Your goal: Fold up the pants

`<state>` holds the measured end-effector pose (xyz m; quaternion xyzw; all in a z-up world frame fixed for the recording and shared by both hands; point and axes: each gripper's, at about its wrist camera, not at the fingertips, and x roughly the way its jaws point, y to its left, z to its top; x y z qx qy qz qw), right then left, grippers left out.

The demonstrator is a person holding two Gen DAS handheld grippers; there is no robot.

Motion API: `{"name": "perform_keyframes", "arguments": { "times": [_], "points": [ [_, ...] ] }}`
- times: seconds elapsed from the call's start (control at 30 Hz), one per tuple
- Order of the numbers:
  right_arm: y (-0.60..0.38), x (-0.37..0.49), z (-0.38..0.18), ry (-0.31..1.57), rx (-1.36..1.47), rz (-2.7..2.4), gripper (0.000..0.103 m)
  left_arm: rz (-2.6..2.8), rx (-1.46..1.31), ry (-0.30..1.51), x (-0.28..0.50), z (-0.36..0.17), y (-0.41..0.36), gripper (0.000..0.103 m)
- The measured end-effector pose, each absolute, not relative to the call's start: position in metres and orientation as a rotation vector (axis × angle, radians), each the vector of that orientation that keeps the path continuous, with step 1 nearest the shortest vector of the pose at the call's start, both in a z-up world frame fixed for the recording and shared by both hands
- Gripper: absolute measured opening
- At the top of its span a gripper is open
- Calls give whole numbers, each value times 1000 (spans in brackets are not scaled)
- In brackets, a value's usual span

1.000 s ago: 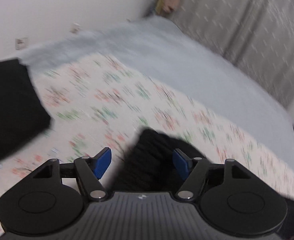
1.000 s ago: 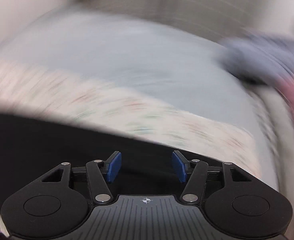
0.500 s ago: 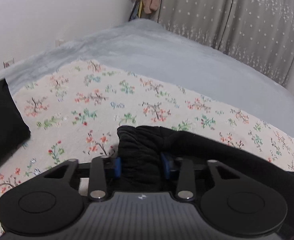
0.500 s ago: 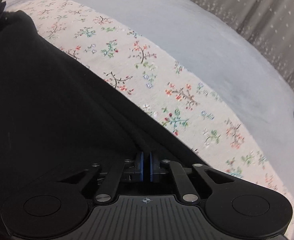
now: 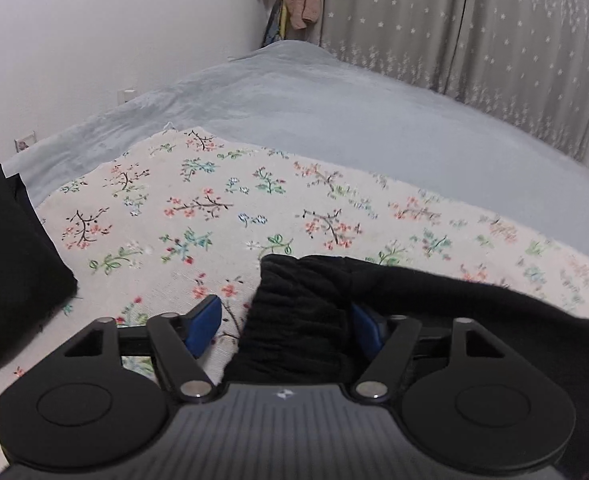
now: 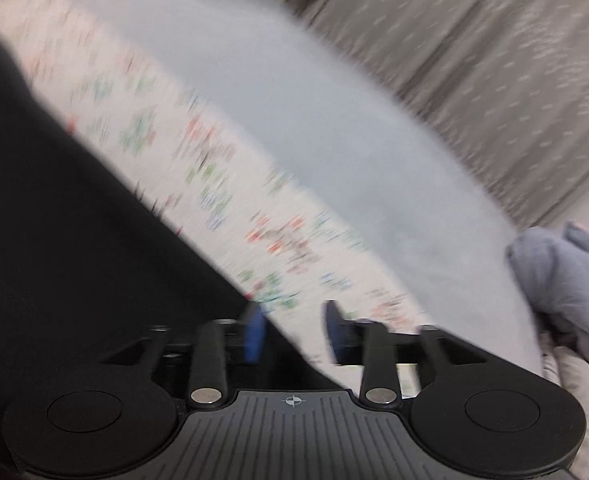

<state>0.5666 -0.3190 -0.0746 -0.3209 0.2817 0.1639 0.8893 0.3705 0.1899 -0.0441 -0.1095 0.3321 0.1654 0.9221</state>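
Note:
The black pants (image 5: pixel 302 320) lie on a floral cloth (image 5: pixel 214 208). Their gathered waistband end sits between the jaws of my left gripper (image 5: pixel 285 330). Those jaws are opening: the left pad (image 5: pixel 204 322) stands clear of the fabric and the right pad (image 5: pixel 368 334) is at its edge. The right wrist view is blurred. There the pants (image 6: pixel 54 240) fill the left side, and their edge runs down between the jaws of my right gripper (image 6: pixel 294 332). These jaws are opening too, and their pads do not press on the cloth.
A second black folded garment (image 5: pixel 10 260) lies at the left on the floral cloth. A pale grey-blue bedsheet (image 5: pixel 334 120) stretches beyond to a starred curtain (image 5: pixel 494 40) and a white wall. A grey-blue heap of clothing (image 6: pixel 562 280) sits at the right.
Half a second ago both grippers were closed on the black pants. Both have since opened and let the fabric go. The right wrist view has swung and is blurred.

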Motion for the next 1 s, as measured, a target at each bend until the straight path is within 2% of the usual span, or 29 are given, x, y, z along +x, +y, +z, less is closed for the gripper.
{"name": "perform_keyframes", "arguments": {
  "times": [0.03,0.07,0.23,0.4,0.57,0.6,0.67,0.73,0.87,1.0],
  "points": [
    [-333,558,-65,549,-619,334,58,329,-246,676,365,-40,194,87],
    [-351,551,-58,533,-579,315,60,322,-269,671,361,-37,196,87],
    [-495,526,-38,573,-480,27,60,307,-305,613,331,-18,186,87],
    [-639,498,-36,641,-202,-126,60,237,-263,608,329,-13,150,87],
    [-642,517,-59,658,-171,-46,60,261,-192,663,344,-38,119,87],
    [-638,525,-65,677,-172,-51,59,274,-168,665,346,-41,116,87],
    [-625,551,-87,786,-226,-65,24,296,-146,678,352,-47,116,87],
    [-612,557,-99,804,-319,-92,23,301,-139,685,353,-46,118,86],
    [-621,555,-66,651,-174,-180,23,311,-128,686,357,-43,122,83],
    [-613,581,-81,730,-184,-275,24,361,-114,680,366,-54,122,83]
  ]
}}
